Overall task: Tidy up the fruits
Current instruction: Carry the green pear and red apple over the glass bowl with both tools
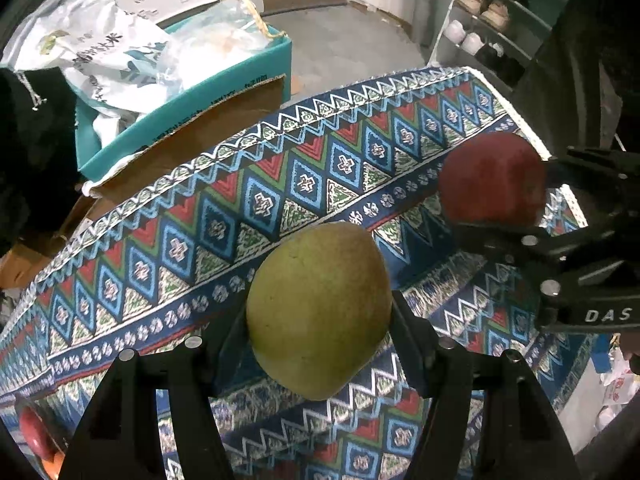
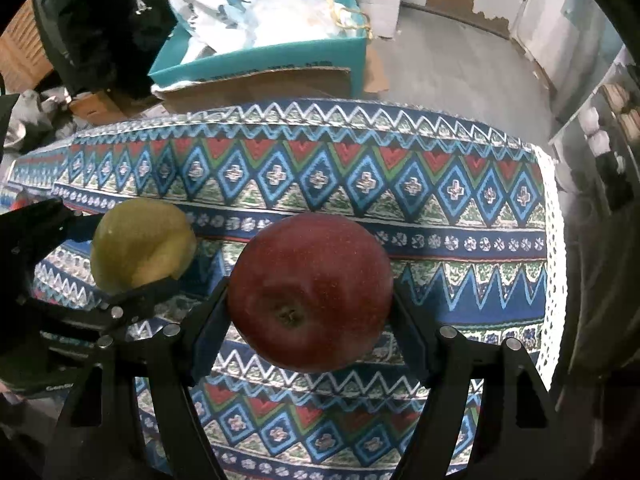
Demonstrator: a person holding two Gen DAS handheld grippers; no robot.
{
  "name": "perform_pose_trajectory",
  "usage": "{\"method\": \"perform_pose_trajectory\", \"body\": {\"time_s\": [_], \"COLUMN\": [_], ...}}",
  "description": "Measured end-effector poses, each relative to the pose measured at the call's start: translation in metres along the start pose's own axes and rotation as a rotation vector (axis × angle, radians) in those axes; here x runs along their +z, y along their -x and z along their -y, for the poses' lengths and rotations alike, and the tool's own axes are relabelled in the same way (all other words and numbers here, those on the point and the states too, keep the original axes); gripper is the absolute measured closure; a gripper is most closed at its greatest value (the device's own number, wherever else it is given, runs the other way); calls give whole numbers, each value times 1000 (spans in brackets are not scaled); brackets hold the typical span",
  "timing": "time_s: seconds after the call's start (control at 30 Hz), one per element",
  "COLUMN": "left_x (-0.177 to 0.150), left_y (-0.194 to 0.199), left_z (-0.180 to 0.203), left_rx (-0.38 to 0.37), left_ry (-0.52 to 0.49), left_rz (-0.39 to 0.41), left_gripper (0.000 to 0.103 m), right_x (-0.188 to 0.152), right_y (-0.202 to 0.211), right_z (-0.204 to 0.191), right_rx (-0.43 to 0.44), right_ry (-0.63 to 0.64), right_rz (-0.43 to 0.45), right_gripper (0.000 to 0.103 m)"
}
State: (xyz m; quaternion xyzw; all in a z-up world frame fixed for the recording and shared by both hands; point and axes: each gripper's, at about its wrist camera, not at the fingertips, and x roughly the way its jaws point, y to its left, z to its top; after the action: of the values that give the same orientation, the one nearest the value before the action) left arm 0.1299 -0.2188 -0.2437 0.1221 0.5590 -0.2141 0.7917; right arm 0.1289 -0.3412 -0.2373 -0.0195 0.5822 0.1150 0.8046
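My left gripper (image 1: 318,320) is shut on a green pear (image 1: 318,308) and holds it above the patterned tablecloth (image 1: 224,184). My right gripper (image 2: 310,304) is shut on a red apple (image 2: 310,290), also held above the cloth (image 2: 360,176). The two grippers are side by side. The apple in the right gripper shows at the right of the left wrist view (image 1: 492,178). The pear in the left gripper shows at the left of the right wrist view (image 2: 142,244). Another red fruit (image 1: 34,430) lies at the lower left edge of the left wrist view.
Beyond the table's far edge stands a teal cardboard box (image 1: 188,112) holding white printed bags (image 1: 104,52); it also shows in the right wrist view (image 2: 264,60). A shoe rack (image 1: 492,20) stands at the far right. Dark clothing (image 2: 104,20) hangs at the left.
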Motion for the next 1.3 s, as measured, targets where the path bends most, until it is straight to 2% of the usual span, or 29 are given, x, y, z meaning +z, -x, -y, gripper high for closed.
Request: {"method": "perform_pose_trajectory", "body": {"time_s": [0.2, 0.83, 1.07, 1.3], "left_x": [-7, -47, -65, -85], "left_y": [24, 127, 162, 183], "left_z": [-12, -29, -38, -53], "left_rx": [-6, 29, 25, 24], "left_ry": [14, 30, 43, 82], "left_rz": [28, 157, 199, 206], "left_gripper": [35, 35, 35, 35], "right_x": [-2, -7, -9, -12], "right_y": [20, 118, 138, 150], "right_z": [-16, -73, -100, -131], "right_rx": [13, 55, 90, 129], "right_ry": [12, 88, 128, 173], "right_rz": [28, 176, 212, 234], "right_gripper": [29, 29, 29, 29]}}
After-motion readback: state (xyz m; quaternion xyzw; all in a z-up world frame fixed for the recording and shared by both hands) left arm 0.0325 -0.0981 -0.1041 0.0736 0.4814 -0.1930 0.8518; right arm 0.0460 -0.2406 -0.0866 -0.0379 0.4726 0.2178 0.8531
